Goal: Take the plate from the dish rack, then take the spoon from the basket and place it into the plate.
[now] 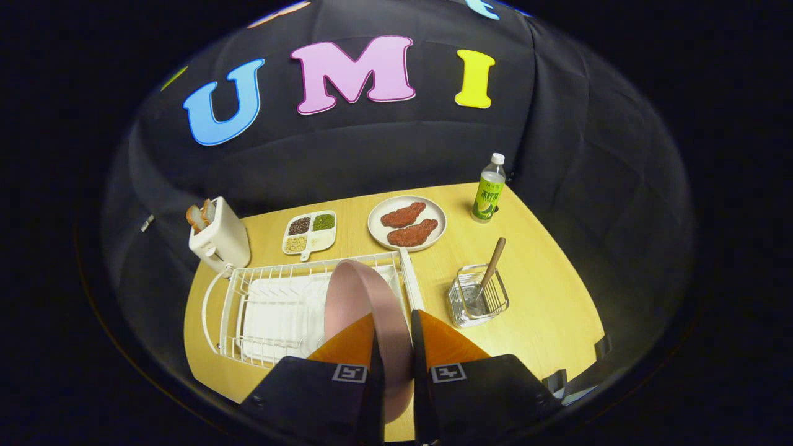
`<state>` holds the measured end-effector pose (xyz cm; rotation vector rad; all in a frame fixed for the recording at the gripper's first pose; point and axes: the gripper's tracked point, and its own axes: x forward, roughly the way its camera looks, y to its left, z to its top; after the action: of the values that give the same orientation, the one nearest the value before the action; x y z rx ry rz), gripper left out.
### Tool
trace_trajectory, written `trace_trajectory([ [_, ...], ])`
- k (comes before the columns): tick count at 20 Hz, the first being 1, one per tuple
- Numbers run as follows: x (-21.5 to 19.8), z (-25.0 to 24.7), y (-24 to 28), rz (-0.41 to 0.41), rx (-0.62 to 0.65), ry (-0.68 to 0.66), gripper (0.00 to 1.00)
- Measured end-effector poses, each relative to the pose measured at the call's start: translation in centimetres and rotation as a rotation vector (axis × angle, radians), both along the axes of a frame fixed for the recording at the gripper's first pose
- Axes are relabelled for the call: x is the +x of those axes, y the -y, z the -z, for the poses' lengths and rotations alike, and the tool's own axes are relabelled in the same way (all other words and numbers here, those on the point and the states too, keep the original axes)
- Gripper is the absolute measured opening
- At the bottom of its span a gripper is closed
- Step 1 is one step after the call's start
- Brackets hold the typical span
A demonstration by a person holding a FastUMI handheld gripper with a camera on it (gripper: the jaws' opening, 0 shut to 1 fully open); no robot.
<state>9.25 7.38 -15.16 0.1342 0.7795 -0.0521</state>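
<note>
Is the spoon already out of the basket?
No: the spoon stands in the wire basket, its wooden handle leaning out, while the gripper is shut on the pink plate.

No readable text, bottle (489,189) label too small to read, square marker tags on jaws

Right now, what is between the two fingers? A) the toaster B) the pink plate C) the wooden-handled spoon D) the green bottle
B: the pink plate stands on edge between the gripper's two fingers, over the white dish rack, and the fingers look closed on its rim. The spoon sits in the basket off to the side.
</note>
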Motion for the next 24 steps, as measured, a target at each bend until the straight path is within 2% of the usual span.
trace_trajectory([
  [4,-4.5,0.9,1.1,-0.069,0.079,-0.02,0.23],
  [8,-9.3,2.9,0.8,-0.139,0.224,-0.089,0.23],
  [11,-11.7,5.7,1.6,-0.172,0.245,-0.152,0.22],
  [19,-13.1,13.5,2.0,-0.268,0.313,-0.293,0.23],
  [24,-12.8,16.2,2.5,-0.247,0.378,-0.35,0.24],
])
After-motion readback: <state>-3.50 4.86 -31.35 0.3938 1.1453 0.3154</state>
